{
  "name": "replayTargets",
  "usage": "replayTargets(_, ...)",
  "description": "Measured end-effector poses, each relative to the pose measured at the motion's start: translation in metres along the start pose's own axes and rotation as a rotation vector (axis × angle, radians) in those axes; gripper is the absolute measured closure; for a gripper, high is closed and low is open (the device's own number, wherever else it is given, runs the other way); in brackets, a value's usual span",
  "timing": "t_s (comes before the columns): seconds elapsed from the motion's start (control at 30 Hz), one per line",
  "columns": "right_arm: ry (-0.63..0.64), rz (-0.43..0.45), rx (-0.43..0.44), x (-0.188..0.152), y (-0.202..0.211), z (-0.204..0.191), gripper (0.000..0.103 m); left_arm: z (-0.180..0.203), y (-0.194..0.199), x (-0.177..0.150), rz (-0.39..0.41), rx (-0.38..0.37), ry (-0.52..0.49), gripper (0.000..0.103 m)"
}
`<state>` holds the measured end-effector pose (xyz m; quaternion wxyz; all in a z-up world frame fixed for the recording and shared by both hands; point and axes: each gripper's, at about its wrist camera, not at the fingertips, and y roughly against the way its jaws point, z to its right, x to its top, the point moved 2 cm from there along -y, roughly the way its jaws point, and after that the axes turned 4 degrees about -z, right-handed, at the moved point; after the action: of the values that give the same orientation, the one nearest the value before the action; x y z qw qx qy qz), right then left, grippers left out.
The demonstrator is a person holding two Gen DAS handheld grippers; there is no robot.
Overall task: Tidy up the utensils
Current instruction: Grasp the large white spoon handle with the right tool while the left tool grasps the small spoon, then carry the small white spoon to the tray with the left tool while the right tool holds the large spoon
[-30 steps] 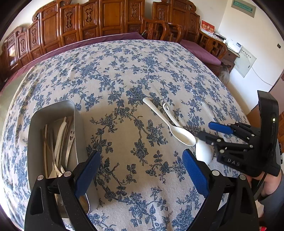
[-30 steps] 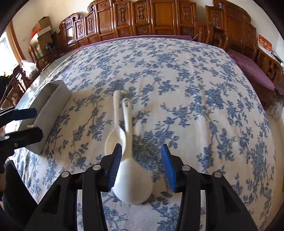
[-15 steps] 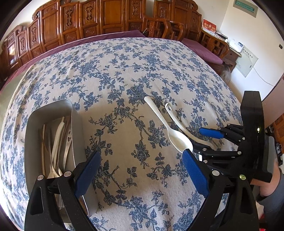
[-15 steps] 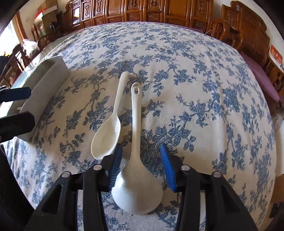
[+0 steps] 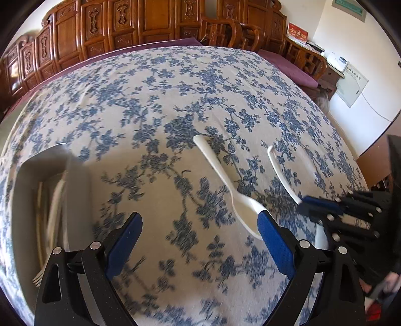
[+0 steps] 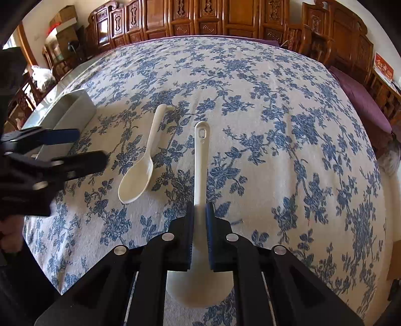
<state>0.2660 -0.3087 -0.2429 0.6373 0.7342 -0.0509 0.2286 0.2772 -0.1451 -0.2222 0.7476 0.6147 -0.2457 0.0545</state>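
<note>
The left hand-held gripper (image 5: 199, 244) hangs over the table with its blue-padded fingers (image 5: 275, 244) spread wide and nothing between them. On the blue-and-white floral tablecloth (image 5: 160, 105) a white plastic spoon (image 5: 226, 186) lies just beyond the right finger, bowl nearest. To the right, the right hand-held gripper (image 5: 304, 204) has its blue pads pressed on the handle of a white long-handled ladle (image 5: 282, 173). At the left edge a grey metal tray (image 5: 80, 175), blurred, holds pale cutlery (image 5: 50, 213). Carved wooden cabinets (image 5: 150, 22) stand beyond the far side
</note>
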Motion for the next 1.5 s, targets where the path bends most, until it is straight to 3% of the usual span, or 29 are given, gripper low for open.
replayTargets(0.07,-0.012,0.011,0.008,-0.003,0.003,0.002,0.092,0.002,-0.009,0.004,0.008,-0.009,0.014,0.014)
replayTargets(0.27,-0.038,0.031,0.019,-0.009,0.01,0.011,0.092,0.003,-0.036,0.012,0.004,-0.061,0.078,0.036)
replayTargets(0.33,-0.043,0.034,0.022,-0.01,0.011,0.013,0.092,0.006,-0.037,0.015,0.03,-0.067,0.083,0.037)
replayTargets(0.43,-0.045,0.036,0.022,-0.011,0.011,0.015,0.092,0.012,-0.04,0.018,0.044,-0.063,0.069,0.039)
replayTargets(0.53,-0.043,0.04,0.024,-0.01,0.011,0.015,0.092,0.018,-0.042,0.018,0.05,-0.005,0.035,0.048)
replayTargets(0.67,-0.036,0.044,0.025,-0.009,0.012,0.011,0.092,0.02,-0.041,0.015,0.051,0.048,-0.004,0.067)
replayTargets(0.8,-0.033,0.045,0.022,-0.008,0.013,0.007,0.092,0.014,-0.038,0.012,0.018,0.0,0.003,0.095)
replayTargets(1.1,-0.028,0.057,0.024,-0.008,0.019,-0.006,0.092,0.003,-0.018,-0.001,-0.004,-0.009,-0.007,0.098)
replayTargets(1.5,0.019,0.105,0.045,0.009,0.036,-0.051,0.092,-0.025,0.054,-0.01,0.079,0.008,-0.007,0.097)
